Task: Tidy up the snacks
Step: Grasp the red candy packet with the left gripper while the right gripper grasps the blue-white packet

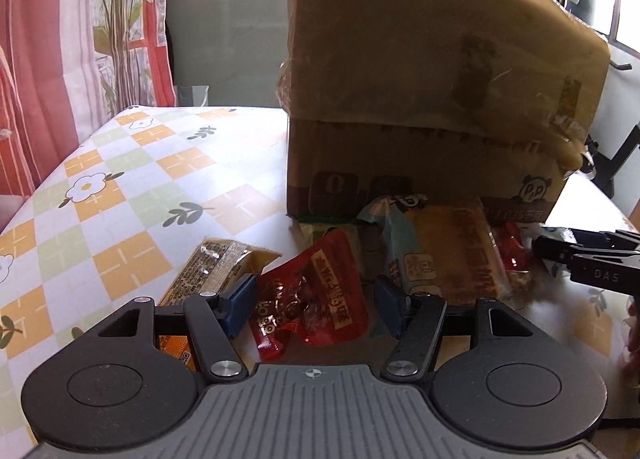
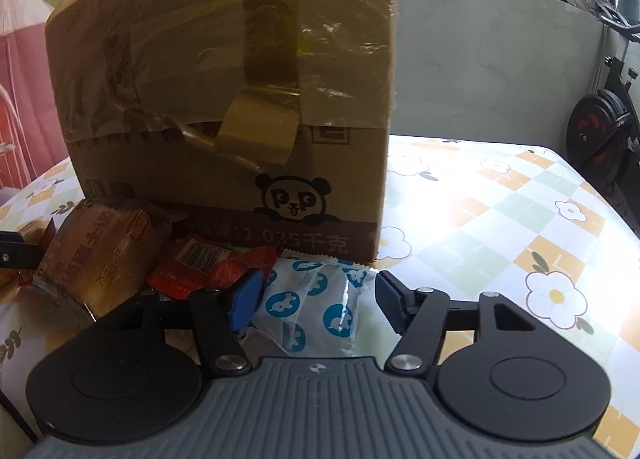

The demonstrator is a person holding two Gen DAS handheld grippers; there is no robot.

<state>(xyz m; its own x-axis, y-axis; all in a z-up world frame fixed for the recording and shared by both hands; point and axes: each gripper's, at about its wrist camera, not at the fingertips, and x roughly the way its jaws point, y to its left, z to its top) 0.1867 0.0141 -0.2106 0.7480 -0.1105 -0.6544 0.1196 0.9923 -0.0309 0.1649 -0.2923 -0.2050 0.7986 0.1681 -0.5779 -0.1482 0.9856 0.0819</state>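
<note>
Grippers low over the table (image 2: 500,195), left gripper (image 1: 316,299) spread around red packet (image 1: 308,299), right gripper (image 2: 316,299) spread around white-blue packet (image 2: 316,303).

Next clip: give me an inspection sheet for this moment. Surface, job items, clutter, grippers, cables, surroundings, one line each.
Surface: table under a checked cloth with flower print; glare on the right side.
Job's things: cardboard box with peeling tape, flap raised; snack packets heaped at its base: red packet, yellow packet, brown packet, white packet with blue dots.
Clutter: nothing seen beyond the snacks.
Grippers: left gripper open, straddling the red packet; right gripper open, straddling the white packet with blue dots.
Cables: nothing seen.
Surroundings: red-striped curtain, exercise bike, windows behind.
</note>
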